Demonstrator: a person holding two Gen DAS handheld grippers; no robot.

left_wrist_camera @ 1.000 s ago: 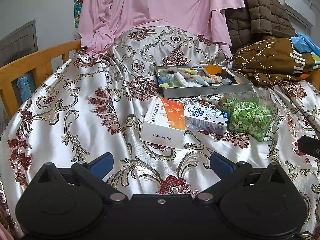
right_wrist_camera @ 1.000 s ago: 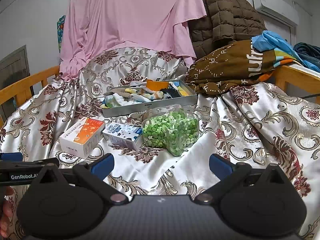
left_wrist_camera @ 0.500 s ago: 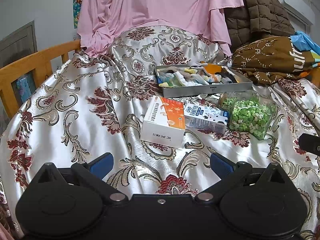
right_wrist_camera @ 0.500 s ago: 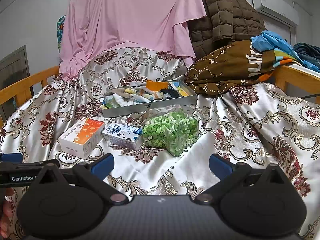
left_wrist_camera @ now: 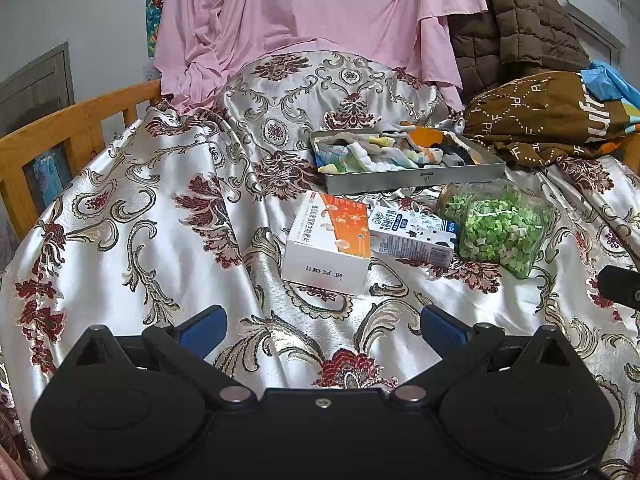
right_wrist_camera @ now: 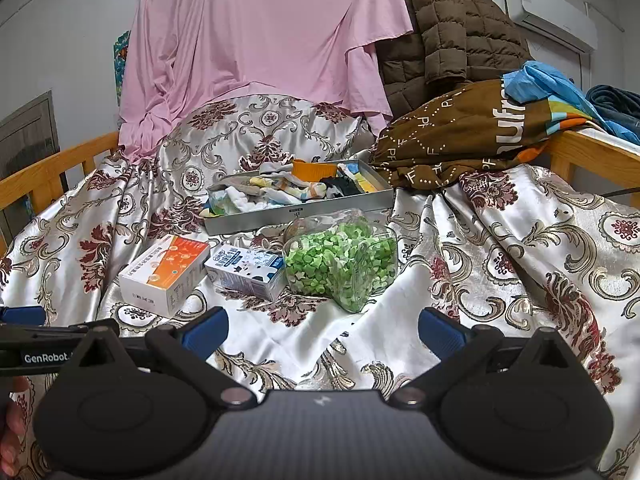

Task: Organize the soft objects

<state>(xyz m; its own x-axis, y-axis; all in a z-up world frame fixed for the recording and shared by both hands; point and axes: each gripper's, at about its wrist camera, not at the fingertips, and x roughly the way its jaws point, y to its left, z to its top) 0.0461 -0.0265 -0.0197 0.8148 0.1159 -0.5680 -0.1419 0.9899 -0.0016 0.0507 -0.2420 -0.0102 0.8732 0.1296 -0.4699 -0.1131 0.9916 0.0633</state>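
A grey metal tray (left_wrist_camera: 416,181) (right_wrist_camera: 280,218) holds several crumpled socks (left_wrist_camera: 380,156) (right_wrist_camera: 288,190) on the silver floral bedcover (left_wrist_camera: 160,220) (right_wrist_camera: 500,240). In front of it lie a white-and-orange box (left_wrist_camera: 330,240) (right_wrist_camera: 164,270), a blue-and-white carton (left_wrist_camera: 412,236) (right_wrist_camera: 246,270) and a clear jar of green pieces (left_wrist_camera: 498,228) (right_wrist_camera: 344,258). My left gripper (left_wrist_camera: 322,326) is open and empty, low over the cover, short of the box. My right gripper (right_wrist_camera: 322,326) is open and empty, short of the jar. The left gripper's side shows in the right wrist view (right_wrist_camera: 36,344).
A pink sheet (left_wrist_camera: 312,12) (right_wrist_camera: 256,40) hangs at the back. A brown quilted jacket (right_wrist_camera: 452,36) and a brown printed cloth (left_wrist_camera: 552,116) (right_wrist_camera: 468,132) pile up at the right. Wooden rails stand at the left (left_wrist_camera: 60,124) and right (right_wrist_camera: 592,152).
Both grippers have crept slightly forward toward the objects. Both stay open. Nothing on the bed has moved.
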